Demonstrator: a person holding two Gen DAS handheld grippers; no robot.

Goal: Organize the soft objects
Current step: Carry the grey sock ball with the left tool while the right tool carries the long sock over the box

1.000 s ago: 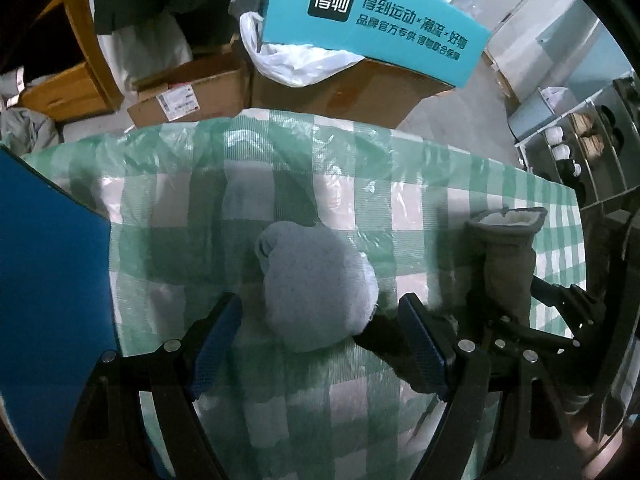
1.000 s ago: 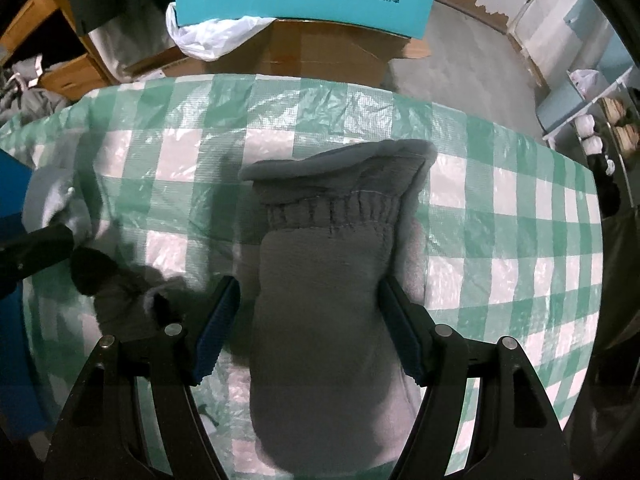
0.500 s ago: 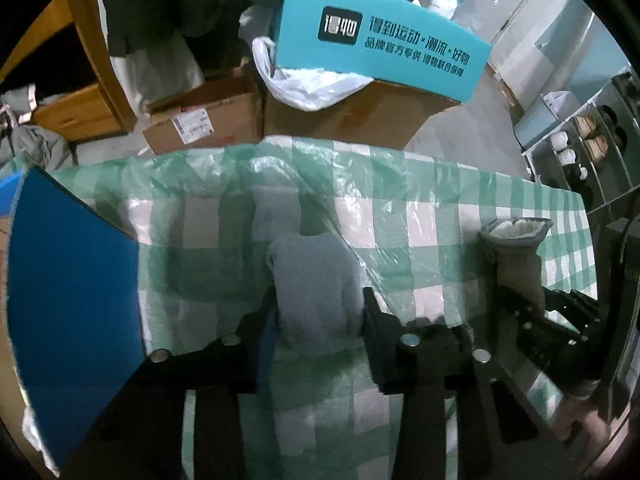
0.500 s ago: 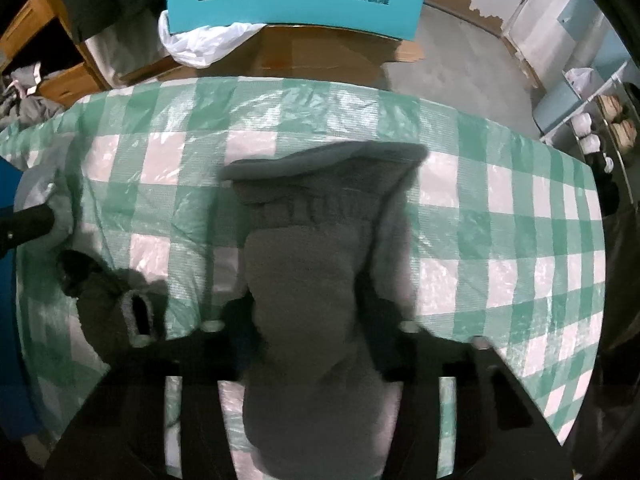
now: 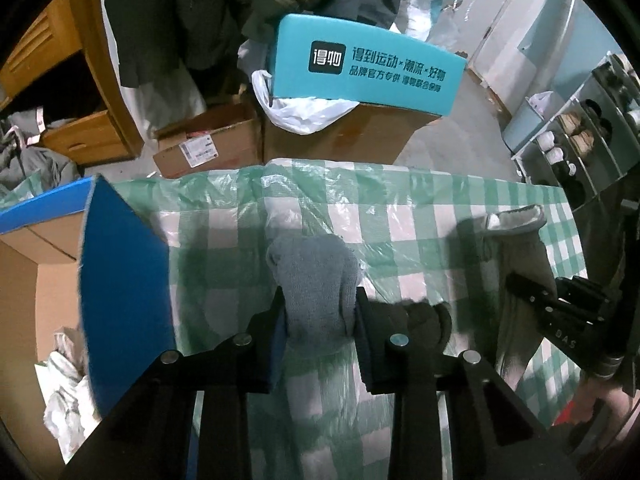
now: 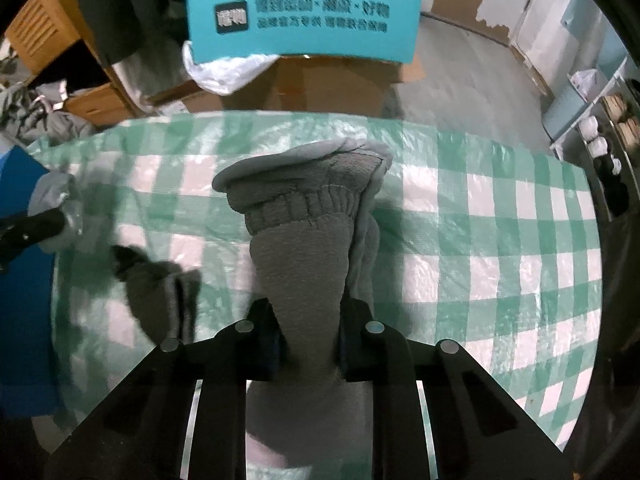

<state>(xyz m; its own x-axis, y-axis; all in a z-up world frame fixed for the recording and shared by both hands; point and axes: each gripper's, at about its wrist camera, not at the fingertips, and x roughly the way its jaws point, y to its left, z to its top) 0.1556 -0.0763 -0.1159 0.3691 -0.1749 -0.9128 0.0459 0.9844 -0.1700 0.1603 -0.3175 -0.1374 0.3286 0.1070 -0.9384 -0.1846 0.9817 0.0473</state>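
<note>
My left gripper point(image 5: 320, 308) has a pale grey rolled sock point(image 5: 312, 276) between its pads. Its jaws are closing and press on both sides of the sock, which hangs above the green checked tablecloth point(image 5: 404, 208). My right gripper point(image 6: 308, 328) is shut on a grey-brown fleece mitten point(image 6: 304, 256) with a ribbed cuff, lifted off the cloth with the cuff pointing away. In the left wrist view the mitten point(image 5: 520, 248) and right gripper point(image 5: 560, 308) show at the right. A dark grey sock point(image 6: 160, 292) lies on the cloth between the two grippers.
An open cardboard box with a blue flap point(image 5: 120, 280) stands at the table's left edge. Beyond the far edge are brown cartons, a teal box point(image 5: 368, 64), a white plastic bag point(image 5: 304, 112) and hanging clothes. A shoe rack point(image 5: 580, 140) stands at the right.
Both grippers went from open around their items to shut on them. Both have since risen, lifting the sock and the mitten off the cloth.
</note>
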